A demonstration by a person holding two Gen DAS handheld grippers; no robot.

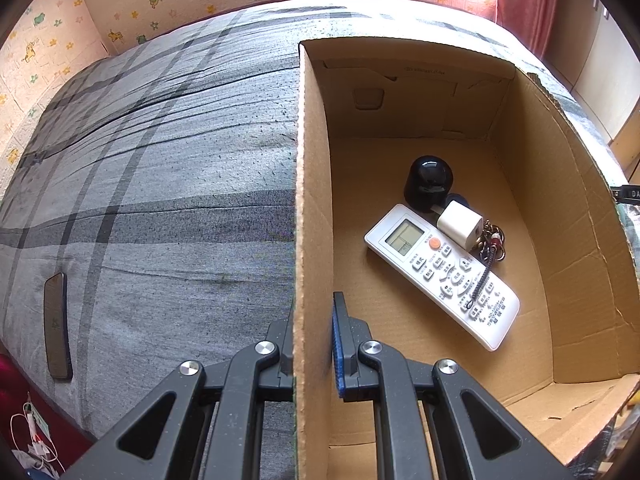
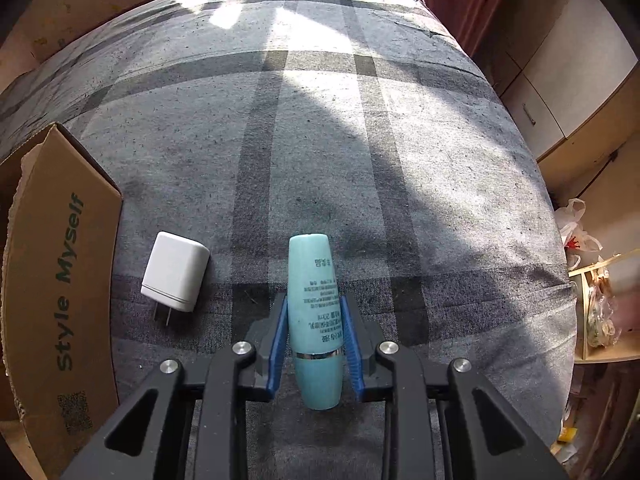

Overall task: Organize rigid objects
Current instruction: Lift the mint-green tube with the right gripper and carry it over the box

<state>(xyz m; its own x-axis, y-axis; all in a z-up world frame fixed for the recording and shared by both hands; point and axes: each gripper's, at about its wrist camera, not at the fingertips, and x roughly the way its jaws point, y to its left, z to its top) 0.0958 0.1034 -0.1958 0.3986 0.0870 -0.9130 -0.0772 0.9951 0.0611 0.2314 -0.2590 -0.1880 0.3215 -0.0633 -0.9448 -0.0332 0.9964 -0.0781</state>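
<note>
Cardboard of the box (image 1: 314,200) wall is pinched by the closed jaws of the left gripper (image 1: 316,344), apparently to steady it on the bed (image 1: 160,160); a remote (image 1: 440,272), black cap (image 1: 428,178) and small charger (image 1: 460,224) lie inside. From the right wrist, the right gripper (image 2: 316,340) is clamped on a teal bottle (image 2: 316,320), presumably bound for the box; a white charger (image 2: 176,272) lies beside the box's outer wall.

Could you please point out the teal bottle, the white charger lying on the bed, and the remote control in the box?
teal bottle (image 2: 314,300): right wrist view, printed body.
white charger (image 2: 175,271): right wrist view, top face.
remote control (image 1: 440,272): left wrist view, keypad.
</note>
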